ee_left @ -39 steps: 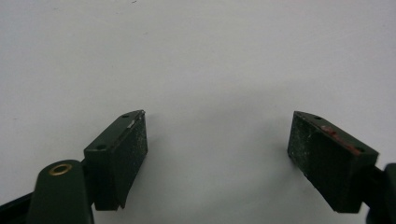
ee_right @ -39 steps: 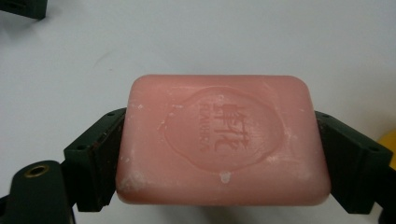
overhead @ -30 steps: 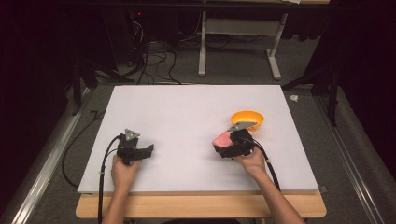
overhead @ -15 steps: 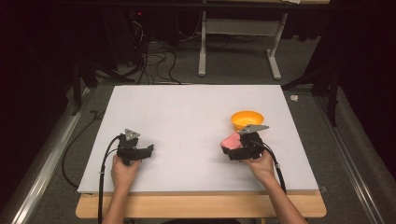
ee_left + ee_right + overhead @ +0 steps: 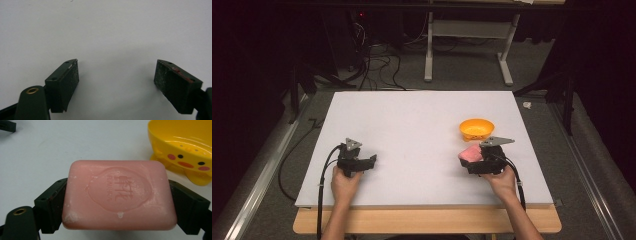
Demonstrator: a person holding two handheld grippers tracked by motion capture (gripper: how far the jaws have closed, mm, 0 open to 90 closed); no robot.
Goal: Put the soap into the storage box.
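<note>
A pink bar of soap (image 5: 119, 195) with a stamped emblem is clamped flat between the jaws of my right gripper (image 5: 117, 202). From above, the soap (image 5: 470, 152) pokes out of the right gripper (image 5: 474, 159), just below and left of a yellow duck-faced dish (image 5: 476, 128). That dish (image 5: 182, 147) stands empty at the upper right of the right gripper view. My left gripper (image 5: 368, 162) rests at the table's front left. Its jaws (image 5: 116, 82) stand wide apart over bare white surface, holding nothing.
The white tabletop (image 5: 412, 125) spreads between and beyond both hands. Its wooden front edge (image 5: 427, 222) runs below my forearms. Cables and a desk frame (image 5: 467, 45) lie on the dark floor behind the table.
My right gripper has carried the soap down and to the right, away from the yellow dish. The left gripper has stayed put.
</note>
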